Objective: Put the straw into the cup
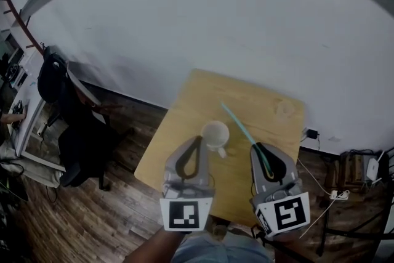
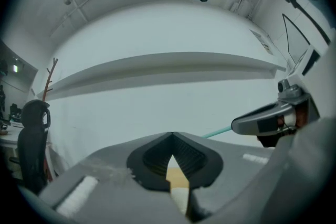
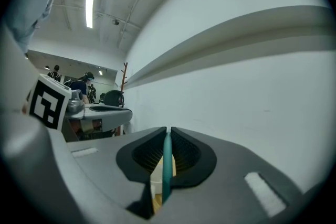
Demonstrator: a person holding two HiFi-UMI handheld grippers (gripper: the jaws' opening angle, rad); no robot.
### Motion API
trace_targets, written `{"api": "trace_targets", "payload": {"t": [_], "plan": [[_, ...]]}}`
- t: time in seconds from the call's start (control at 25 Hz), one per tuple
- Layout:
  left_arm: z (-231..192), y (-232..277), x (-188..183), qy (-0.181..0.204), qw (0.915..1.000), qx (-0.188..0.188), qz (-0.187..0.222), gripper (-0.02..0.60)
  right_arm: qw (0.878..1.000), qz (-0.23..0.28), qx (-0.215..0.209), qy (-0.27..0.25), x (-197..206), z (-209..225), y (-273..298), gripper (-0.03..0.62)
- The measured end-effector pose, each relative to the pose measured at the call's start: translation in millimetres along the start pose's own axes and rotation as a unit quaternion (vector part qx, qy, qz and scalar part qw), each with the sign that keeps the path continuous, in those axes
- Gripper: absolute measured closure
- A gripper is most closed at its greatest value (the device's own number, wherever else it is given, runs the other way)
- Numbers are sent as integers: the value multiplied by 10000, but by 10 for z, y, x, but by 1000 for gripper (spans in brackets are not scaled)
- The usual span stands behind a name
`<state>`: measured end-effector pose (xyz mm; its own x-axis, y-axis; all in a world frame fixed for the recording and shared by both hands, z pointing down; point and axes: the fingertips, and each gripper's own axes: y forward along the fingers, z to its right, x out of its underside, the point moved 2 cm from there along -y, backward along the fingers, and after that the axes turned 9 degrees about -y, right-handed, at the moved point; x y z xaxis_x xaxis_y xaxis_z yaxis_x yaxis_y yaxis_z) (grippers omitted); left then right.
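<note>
Right gripper (image 1: 258,147) clamps thin teal straw (image 1: 239,125); left gripper (image 1: 198,140) closed, empty; white cup (image 1: 215,134) upright.

The head view looks steeply down on the table (image 1: 258,108) from above its near edge. The left gripper view and right gripper view ride close behind their own jaws above the table, facing the white wall (image 1: 215,21) beyond it. The left one catches the right claw (image 2: 234,124), the right one the left claw (image 3: 129,111).

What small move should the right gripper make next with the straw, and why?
Probably swing the free end of the straw left and down, toward the mouth of the cup. The right gripper is shut on the straw, and its free end points past the cup on the right side, not into it.
</note>
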<state>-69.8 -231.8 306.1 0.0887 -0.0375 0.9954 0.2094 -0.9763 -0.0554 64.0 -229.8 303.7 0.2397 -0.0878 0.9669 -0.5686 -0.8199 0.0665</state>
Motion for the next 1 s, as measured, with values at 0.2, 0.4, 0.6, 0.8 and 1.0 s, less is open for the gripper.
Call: {"api": "trace_targets", "payload": {"t": [0.2,0.4,0.6,0.8,1.0], "plan": [[-92,64,160,-122,9998,-55,-162,565,9993,-310,-162,90,208,-84,104,560],[-201,94,381,-236,9987,-143,-417,565,9972,-636,-290,277,472,-187,155,560],[-282,119,555,-292,9977,-205,-575,565,9943,-874,-442,417,681,-304,188,560],[-327,151,723,-367,9966,-217,-702,565,9902,-1173,-558,515,933,-396,232,560],[-383,205,932,-460,9946,-244,-892,565,9859,-1436,-650,566,1169,-445,299,559]]}}
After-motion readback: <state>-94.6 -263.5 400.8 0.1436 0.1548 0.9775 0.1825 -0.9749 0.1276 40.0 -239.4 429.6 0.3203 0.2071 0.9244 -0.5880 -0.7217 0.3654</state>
